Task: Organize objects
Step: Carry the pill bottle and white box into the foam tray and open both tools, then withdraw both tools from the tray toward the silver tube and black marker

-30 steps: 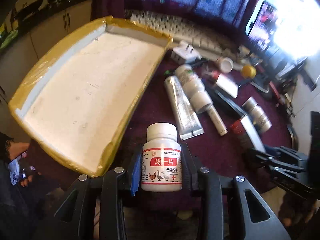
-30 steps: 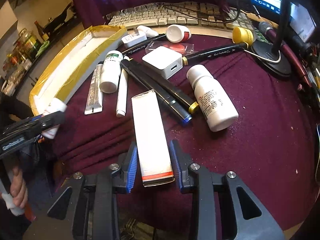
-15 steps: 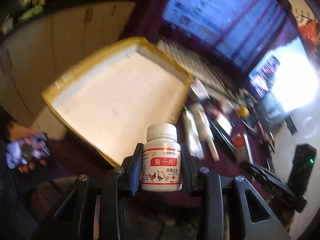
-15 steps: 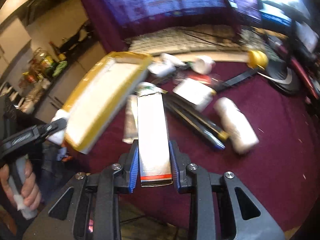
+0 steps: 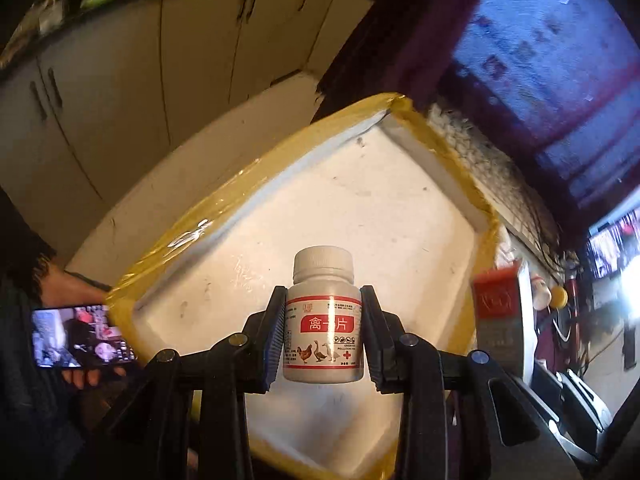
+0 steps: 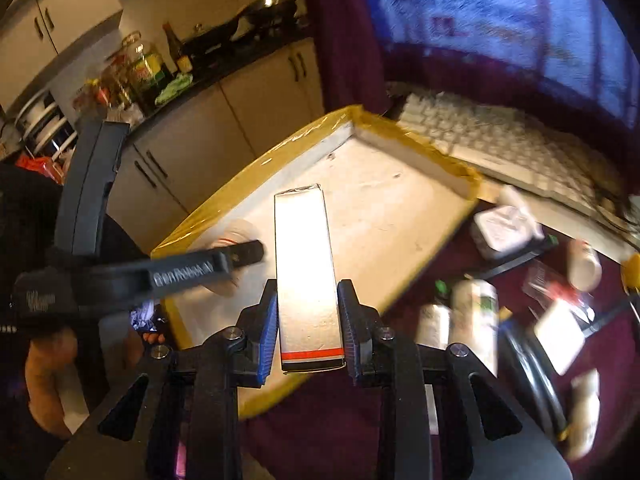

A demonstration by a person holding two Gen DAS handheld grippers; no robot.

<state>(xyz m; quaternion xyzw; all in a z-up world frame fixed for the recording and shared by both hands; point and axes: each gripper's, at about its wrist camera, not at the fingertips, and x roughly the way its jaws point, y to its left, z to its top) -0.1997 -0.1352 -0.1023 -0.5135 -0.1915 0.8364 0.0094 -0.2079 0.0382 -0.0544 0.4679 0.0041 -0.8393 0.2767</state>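
My left gripper [image 5: 323,336] is shut on a small white pill bottle [image 5: 323,320] with a red label and bird pictures. It hangs over the white foam tray [image 5: 360,208] with yellow taped rims. My right gripper [image 6: 308,328] is shut on a long white carton [image 6: 306,272] with a red stripe near its lower end. That carton reaches out over the same tray [image 6: 384,208]. In the left wrist view the carton [image 5: 502,320] shows at the right, by the tray's edge. The left gripper [image 6: 240,258] and its blurred bottle cross the right wrist view's left side.
Loose bottles, tubes and a white adapter [image 6: 504,226] lie blurred on the maroon cloth [image 6: 400,420] right of the tray. A keyboard [image 6: 500,140] lies behind it. A hand holds a lit phone [image 5: 80,336] left of the tray. Kitchen cabinets [image 5: 120,80] stand beyond.
Both grippers have swung left from the cluttered cloth to above the foam tray, each carrying its object. The views have rolled, and the tray now fills the middle.
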